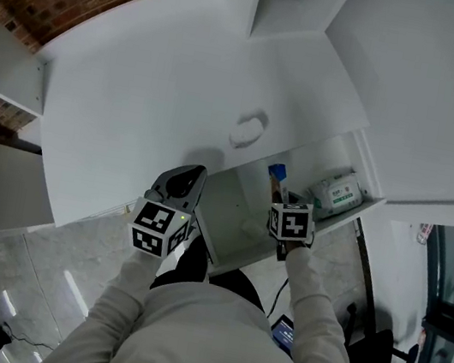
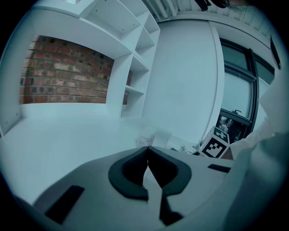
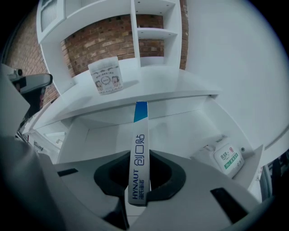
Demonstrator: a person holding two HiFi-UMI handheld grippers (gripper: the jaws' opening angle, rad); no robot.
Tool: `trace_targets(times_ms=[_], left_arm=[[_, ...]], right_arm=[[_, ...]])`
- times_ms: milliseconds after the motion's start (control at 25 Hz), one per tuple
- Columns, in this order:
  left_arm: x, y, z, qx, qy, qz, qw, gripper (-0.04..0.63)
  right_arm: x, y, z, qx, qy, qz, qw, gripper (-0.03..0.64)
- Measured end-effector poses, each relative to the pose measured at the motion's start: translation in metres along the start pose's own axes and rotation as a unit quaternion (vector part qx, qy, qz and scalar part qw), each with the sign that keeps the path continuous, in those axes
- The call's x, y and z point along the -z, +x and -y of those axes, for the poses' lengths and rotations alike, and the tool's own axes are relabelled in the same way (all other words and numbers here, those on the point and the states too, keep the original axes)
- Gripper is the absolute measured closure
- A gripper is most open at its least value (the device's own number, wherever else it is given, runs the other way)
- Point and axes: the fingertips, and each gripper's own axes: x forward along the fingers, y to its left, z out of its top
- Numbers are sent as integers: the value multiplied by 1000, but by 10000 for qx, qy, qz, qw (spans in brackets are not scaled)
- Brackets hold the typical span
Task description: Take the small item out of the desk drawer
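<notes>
The left gripper (image 2: 146, 152) is clenched on nothing. At its three o'clock, the right gripper (image 3: 139, 158) grasps the slim white cardboard box with a blue end (image 3: 139, 140), held over the open white desk drawer (image 3: 180, 131). To do this step well, lift straight up with a firm grip and clear the drawer front. The box's long axis runs along the jaws, with the blue end toward twelve o'clock.

White desk (image 1: 161, 112) — sm. container (image 1: 249, 130) on top; open drawer (image 1: 234, 212) — wipes pack (image 1: 335, 194) inside.
</notes>
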Motion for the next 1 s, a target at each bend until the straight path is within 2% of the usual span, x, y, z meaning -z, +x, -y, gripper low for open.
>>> trace_targets(times_ms=[480,720,1000], left_arm=[[-10,-5,21,432,280,68,9987,575],[-19,-9,29,570,465,157,9972,575],[-24,-19,34,673,597,258,9956,575]], right_arm=[[-40,-63,-8,27,442,1133,9926,529],[-63,-105,-14,-19,737,1873,9795,531],[-82,-156,-26,-67,922,2731,9575,530]])
